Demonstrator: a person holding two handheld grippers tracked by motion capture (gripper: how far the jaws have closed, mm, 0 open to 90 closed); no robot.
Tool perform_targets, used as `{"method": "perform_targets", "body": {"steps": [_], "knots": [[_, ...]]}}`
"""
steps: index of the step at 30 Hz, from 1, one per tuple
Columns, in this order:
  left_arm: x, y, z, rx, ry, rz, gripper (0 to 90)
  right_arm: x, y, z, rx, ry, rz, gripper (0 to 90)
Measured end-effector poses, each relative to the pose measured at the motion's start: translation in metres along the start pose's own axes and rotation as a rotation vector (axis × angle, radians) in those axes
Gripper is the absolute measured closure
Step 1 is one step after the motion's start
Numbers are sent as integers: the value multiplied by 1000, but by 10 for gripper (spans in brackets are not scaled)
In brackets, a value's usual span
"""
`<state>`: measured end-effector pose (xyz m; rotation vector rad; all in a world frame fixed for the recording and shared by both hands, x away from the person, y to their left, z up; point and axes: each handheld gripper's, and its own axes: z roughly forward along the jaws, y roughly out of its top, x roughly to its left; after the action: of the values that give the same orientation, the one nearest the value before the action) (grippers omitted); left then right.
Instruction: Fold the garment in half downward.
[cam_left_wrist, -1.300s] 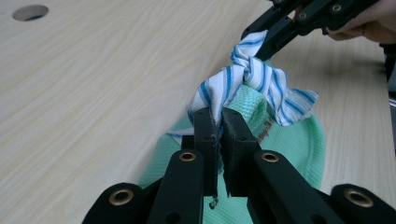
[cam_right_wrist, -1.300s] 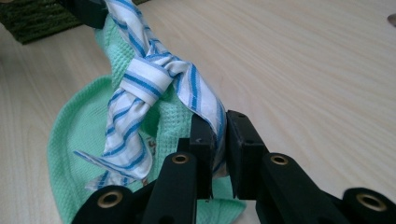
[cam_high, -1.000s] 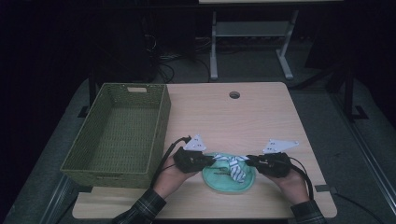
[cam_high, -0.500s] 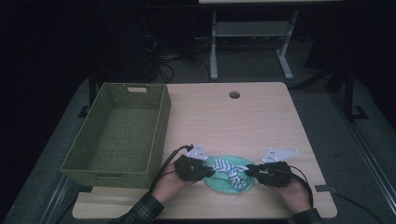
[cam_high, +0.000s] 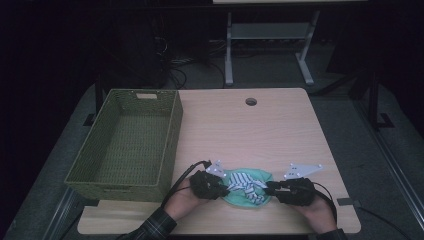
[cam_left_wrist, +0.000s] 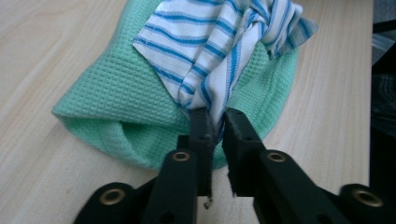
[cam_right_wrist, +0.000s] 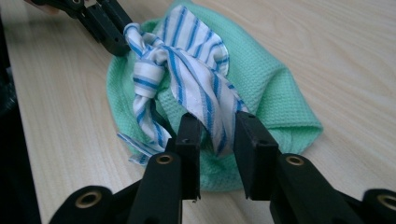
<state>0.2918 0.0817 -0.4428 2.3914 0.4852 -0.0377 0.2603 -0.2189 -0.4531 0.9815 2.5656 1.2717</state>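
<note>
Both tongs have just been opening, each with the striped cloth (cam_high: 245, 184) between its jaws. In the left gripper view the left tongs (cam_left_wrist: 218, 122) stand nearly together with a narrow gap, one corner of that blue-and-white cloth (cam_left_wrist: 219, 51) still caught between them; the pinch looks loose, though from this angle I cannot be sure the pads still press. In the right gripper view the right tongs (cam_right_wrist: 218, 135) are spread wider, and the cloth's other end (cam_right_wrist: 187, 70) hangs between the jaws without being squeezed. Since a second ago both hands have come down toward the bench (cam_high: 250, 130), and the striped cloth, then held between them, now lies bunched on top of the green waffle-weave cloth (cam_high: 260, 176) at the bench's near edge, between the two tongs (cam_high: 226, 186) (cam_high: 270, 189). That reads as a release: the striped cloth has been laid on the green one, and this step seems about finished. The green woven basket (cam_high: 125, 145) stands to the left on the bench, well apart from both cloths, with nothing in it.
</note>
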Motion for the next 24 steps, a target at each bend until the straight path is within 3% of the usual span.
{"method": "perform_targets", "body": {"steps": [5,10,13,16,20,24], "knots": [[-1,2,-15,-58,-16,-14,761,-1,-1,-10,-15,3,5,649],[-3,0,-30,-111,-19,-19,738,-6,-5,-26,-63,-8,24,646],[-7,1,-38,-148,-16,-14,750,-11,-7,-33,-85,-4,54,700],[-5,4,-40,-166,6,-7,819,-13,-3,-35,-93,-6,63,787],[3,7,-35,-152,16,-24,894,-12,7,-32,-92,-16,33,893],[9,13,-27,-144,19,-27,895,-13,22,-24,-96,-14,14,898]]}}
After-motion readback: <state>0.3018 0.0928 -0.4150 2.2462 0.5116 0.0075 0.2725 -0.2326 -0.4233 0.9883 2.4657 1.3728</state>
